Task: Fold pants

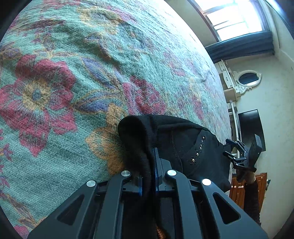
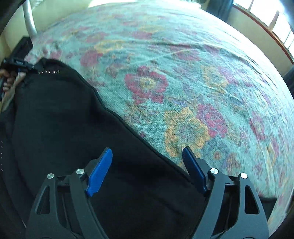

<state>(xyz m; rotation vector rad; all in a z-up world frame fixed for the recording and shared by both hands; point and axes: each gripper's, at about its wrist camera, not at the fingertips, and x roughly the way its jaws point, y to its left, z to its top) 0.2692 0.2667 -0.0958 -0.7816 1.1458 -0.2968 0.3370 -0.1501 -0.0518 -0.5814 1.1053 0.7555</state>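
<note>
A bed (image 2: 183,60) carries everything, spread with a green woven blanket (image 1: 77,60) patterned in red, orange and blue flowers, lightly creased. Black pants (image 2: 77,139) lie directly on the blanket along its near edge in the right wrist view. In the left wrist view their studded end is bunched up off the blanket beside an orange flower.

Daylight glares white through the window (image 1: 237,16) at the upper right. The right wrist view is motion-blurred. Fisheye curvature bends both pictures' edges.
</note>
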